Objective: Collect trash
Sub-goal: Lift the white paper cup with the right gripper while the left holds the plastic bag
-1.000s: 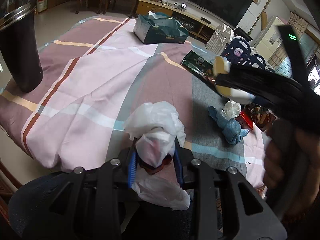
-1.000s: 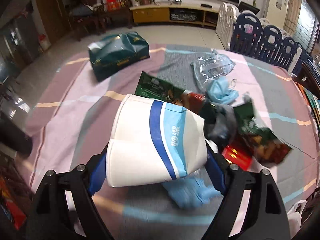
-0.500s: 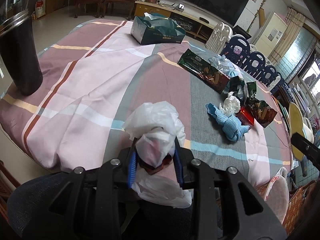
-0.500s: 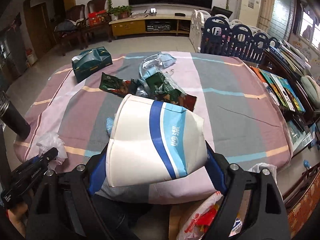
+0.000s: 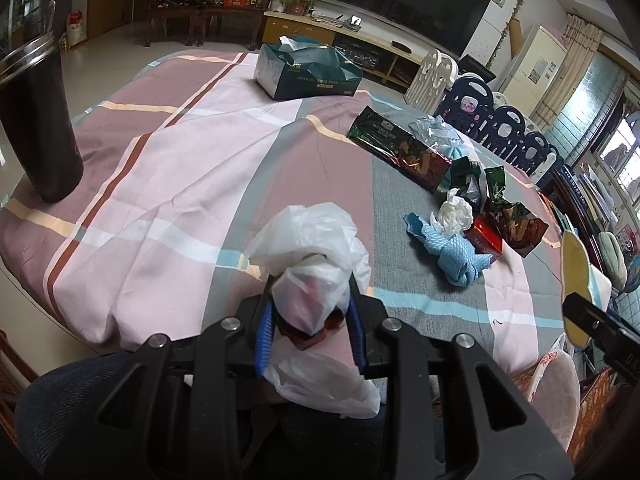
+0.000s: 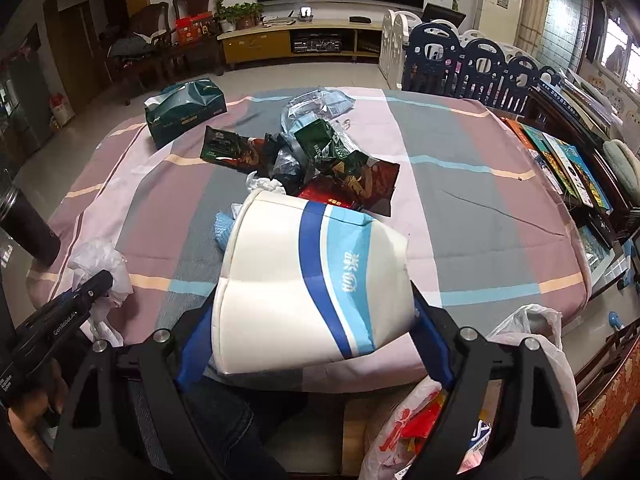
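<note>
Your right gripper (image 6: pixel 312 316) was clamped on a crushed white paper cup with blue bands (image 6: pixel 308 280), held above the near table edge and the open white plastic trash bag (image 6: pixel 532 344) hanging below it, while your left gripper (image 5: pixel 310 320) pinched a crumpled thin white plastic bag (image 5: pixel 312 248) just off the near edge of the striped pink and grey tablecloth (image 5: pixel 192 152). The cup looked light and thin-walled, already buckled at the sides, so a gentle hold across its middle would probably suffice. The plastic bag seemed limp and slippery, best taken by a bunched fold.
</note>
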Motion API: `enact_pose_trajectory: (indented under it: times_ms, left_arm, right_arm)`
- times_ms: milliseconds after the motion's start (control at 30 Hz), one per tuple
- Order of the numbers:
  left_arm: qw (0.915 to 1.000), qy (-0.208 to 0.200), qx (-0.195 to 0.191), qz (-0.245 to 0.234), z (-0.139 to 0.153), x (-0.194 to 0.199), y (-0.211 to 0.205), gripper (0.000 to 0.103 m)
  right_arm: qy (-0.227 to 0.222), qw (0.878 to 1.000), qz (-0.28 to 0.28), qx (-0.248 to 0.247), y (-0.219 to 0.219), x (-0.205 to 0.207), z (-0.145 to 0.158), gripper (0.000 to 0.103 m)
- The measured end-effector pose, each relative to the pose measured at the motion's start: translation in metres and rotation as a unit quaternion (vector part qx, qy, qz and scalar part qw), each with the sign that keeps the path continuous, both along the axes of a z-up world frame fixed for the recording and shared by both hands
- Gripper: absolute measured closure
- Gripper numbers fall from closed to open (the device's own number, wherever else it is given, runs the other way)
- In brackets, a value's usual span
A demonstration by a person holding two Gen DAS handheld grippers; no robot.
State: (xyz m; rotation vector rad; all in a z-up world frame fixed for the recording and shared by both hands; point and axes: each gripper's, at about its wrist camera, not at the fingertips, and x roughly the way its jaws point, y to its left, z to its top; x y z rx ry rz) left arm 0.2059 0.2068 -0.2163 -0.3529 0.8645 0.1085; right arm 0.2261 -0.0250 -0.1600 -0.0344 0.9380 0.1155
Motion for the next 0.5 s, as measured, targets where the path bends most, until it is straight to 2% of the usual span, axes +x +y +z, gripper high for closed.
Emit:
enact_pose_trajectory:
  times_ms: [500]
  left_arm:
    - [1.0000,-0.001,0.004,-0.002,0.0007,0.0021,0.0005,0.072]
  right_arm:
    - [0.012,1.000,-0.001,-0.001,0.0011,-0.0013,-0.0090,0.020]
